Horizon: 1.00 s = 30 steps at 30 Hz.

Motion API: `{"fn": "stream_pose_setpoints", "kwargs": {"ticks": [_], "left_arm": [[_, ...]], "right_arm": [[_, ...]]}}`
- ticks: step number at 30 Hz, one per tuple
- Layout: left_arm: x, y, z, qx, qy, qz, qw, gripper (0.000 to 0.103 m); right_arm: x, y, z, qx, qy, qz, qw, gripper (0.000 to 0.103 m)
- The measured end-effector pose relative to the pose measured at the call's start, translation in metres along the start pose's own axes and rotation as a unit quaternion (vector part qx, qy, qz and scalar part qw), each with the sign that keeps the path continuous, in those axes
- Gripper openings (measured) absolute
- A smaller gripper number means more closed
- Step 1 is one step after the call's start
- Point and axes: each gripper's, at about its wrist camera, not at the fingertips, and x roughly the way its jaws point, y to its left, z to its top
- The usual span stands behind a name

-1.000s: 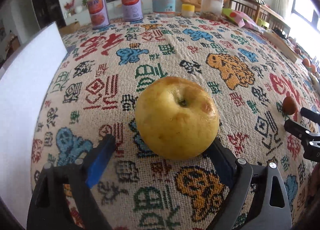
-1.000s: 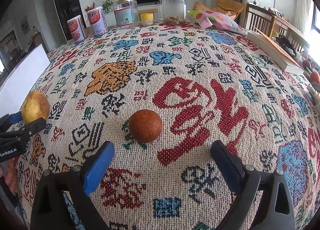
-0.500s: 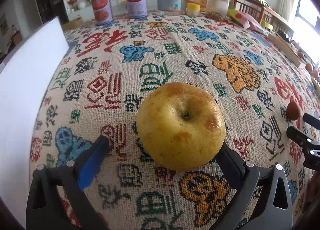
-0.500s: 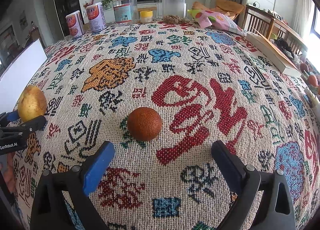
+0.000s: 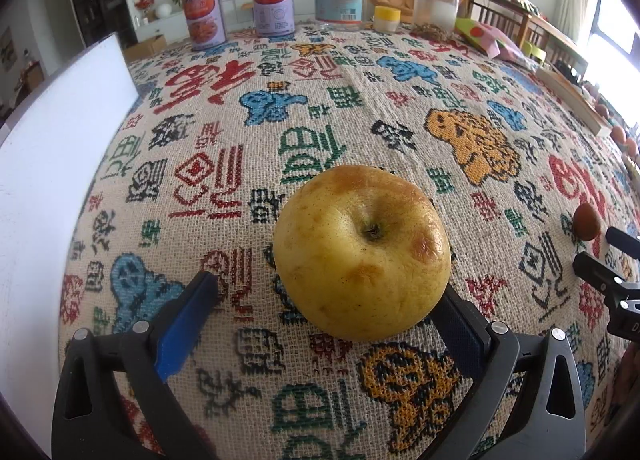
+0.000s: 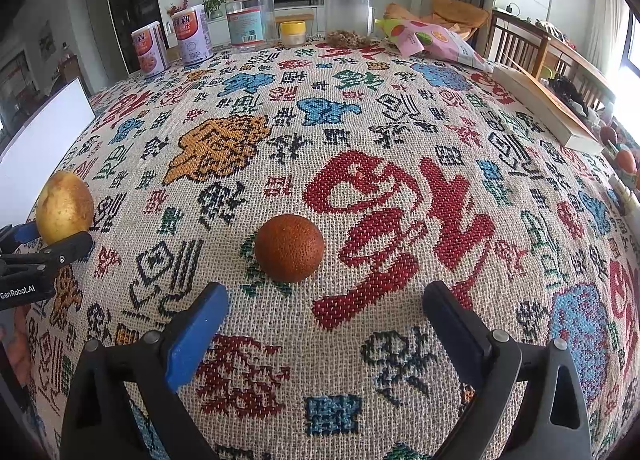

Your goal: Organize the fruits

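A yellow apple (image 5: pixel 362 252) with brown blemishes rests on the patterned tablecloth (image 5: pixel 304 107) between the fingers of my left gripper (image 5: pixel 326 288). That gripper is open: its left finger stands well clear of the apple and its right finger is partly hidden behind it. A small brown-orange fruit (image 6: pixel 289 248) lies on the cloth just beyond the fingertips of my open right gripper (image 6: pixel 326 292), which holds nothing. The right wrist view shows the apple (image 6: pixel 65 207) and the left gripper (image 6: pixel 40 256) at the far left. The left wrist view shows the orange fruit (image 5: pixel 587 221) at the far right.
A white board (image 5: pixel 52 163) stands along the table's left edge. Two printed cans (image 5: pixel 202 15), clear jars (image 6: pixel 250 17) and a pink snack bag (image 6: pixel 436 39) line the far side. A long flat box (image 6: pixel 552 111) and more fruit (image 6: pixel 626 161) sit at the right edge.
The left gripper's jaws have spread a little wider around the apple. Both fruits lie where they were, and neither hand has shifted noticeably.
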Motion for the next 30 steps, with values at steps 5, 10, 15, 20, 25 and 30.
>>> {"fn": "stream_pose_setpoints", "kwargs": {"ticks": [5,10,15,20,25,30], "left_arm": [[-0.0001,0.0002,-0.0001,0.0,0.0,0.0,1.0,0.102],[0.0,-0.0002,0.0005,0.0,0.0,-0.001,1.0,0.102],[0.0001,-0.0003,0.0005,0.0,0.0,0.0,1.0,0.102],[0.0003,0.0,0.0006,0.0,0.0,-0.001,1.0,0.102],[0.0007,0.0002,0.0007,0.0,0.0,-0.001,1.0,0.102],[0.0008,0.0003,0.0007,0.0,0.0,0.0,1.0,0.102]], "right_arm": [[-0.0003,-0.0002,-0.0003,0.0,0.0,0.001,1.0,0.098],[-0.0015,-0.0008,-0.0006,0.003,-0.003,0.006,1.0,0.099],[-0.0024,-0.0028,-0.0007,0.008,-0.005,0.013,1.0,0.099],[-0.0026,-0.0034,-0.0008,0.009,-0.005,0.016,1.0,0.099],[-0.0022,-0.0031,-0.0007,0.008,-0.005,0.015,1.0,0.099],[-0.0022,-0.0028,-0.0007,0.008,-0.005,0.015,1.0,0.099]]}}
